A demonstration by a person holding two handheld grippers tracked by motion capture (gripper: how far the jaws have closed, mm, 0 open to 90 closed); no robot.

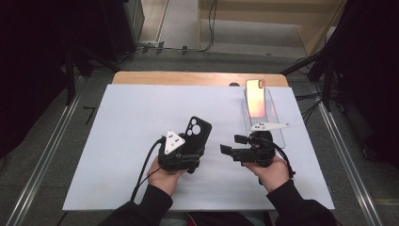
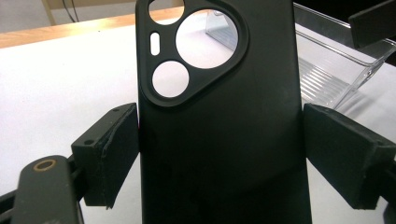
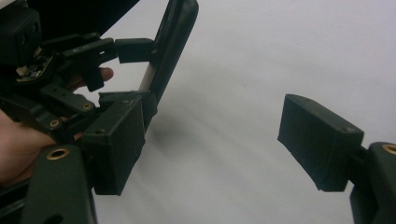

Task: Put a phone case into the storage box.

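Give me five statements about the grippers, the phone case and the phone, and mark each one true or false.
1. The left gripper clamps a black phone case by its side edges. True.
2. The right gripper grips the phone. False: its jaws stand apart with nothing between them.
3. The phone leans in a clear plastic stand. True.
4. The case lies flat on the white table. False: it is held up off the table.
5. The case's camera cutouts point away from the hand. True.
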